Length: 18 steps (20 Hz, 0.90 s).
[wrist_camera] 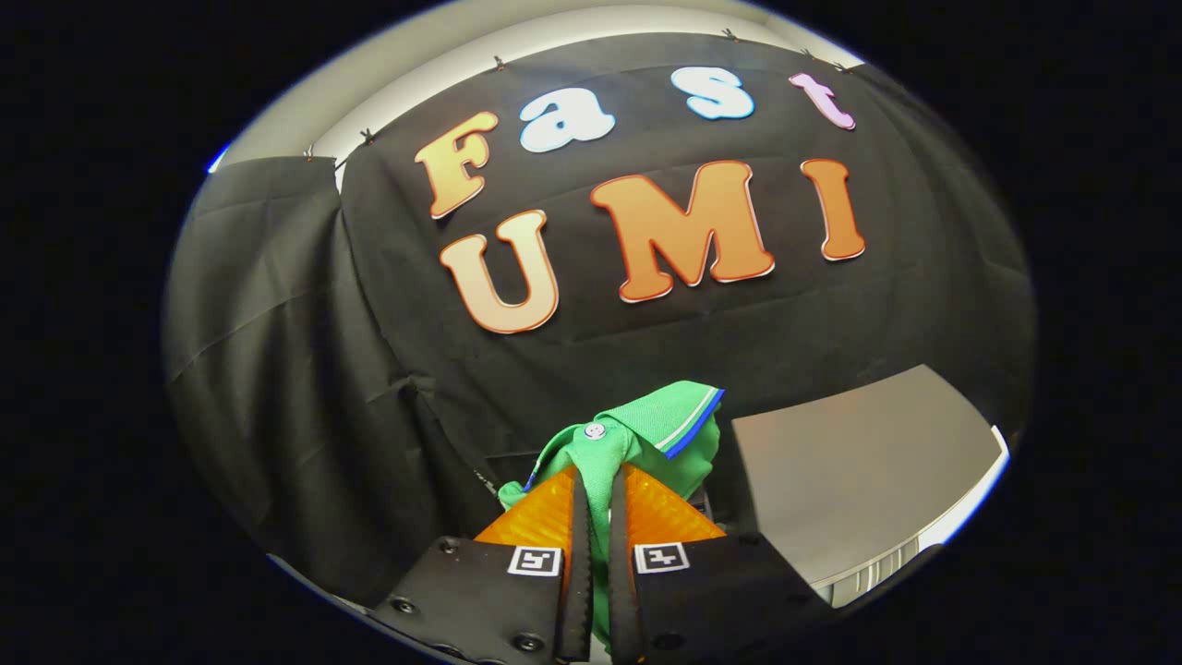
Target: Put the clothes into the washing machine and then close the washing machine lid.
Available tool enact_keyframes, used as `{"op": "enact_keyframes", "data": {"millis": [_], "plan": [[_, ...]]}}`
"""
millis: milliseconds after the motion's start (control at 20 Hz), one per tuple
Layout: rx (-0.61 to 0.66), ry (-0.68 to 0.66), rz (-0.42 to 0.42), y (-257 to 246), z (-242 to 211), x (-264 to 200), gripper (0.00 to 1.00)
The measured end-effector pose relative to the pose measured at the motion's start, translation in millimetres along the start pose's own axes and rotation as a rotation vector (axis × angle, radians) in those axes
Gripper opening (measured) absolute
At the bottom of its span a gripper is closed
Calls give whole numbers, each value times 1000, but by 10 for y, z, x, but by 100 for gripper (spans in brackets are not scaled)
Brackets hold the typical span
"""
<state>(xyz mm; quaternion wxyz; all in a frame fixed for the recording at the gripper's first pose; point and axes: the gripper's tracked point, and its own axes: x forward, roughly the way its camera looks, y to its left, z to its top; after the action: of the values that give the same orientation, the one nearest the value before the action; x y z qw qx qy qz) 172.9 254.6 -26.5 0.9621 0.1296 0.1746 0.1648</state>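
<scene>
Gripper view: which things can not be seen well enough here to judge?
- Green shirt: its lower part is hidden between the fingers of the hand-held gripper, shut on it.
- Grey lid: its far side is cut off by the view's edge.
- Washing machine opening: cannot tell where it lies.

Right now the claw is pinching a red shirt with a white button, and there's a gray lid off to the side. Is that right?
Almost. The shirt is green, not red. The gripper view shows the claw shut on it, cloth squeezed between both fingers, a white button just above the tips and a blue-and-white stripe on the collar. The gray lid does sit off to the side, beyond the fingers.
</scene>
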Motion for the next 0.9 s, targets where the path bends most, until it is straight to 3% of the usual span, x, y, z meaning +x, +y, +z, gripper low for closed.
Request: {"op": "enact_keyframes", "data": {"millis": [400,900], "plan": [[46,109,73,378,-688,841,16],[122,256,23,116,-2016,1896,15]]}}
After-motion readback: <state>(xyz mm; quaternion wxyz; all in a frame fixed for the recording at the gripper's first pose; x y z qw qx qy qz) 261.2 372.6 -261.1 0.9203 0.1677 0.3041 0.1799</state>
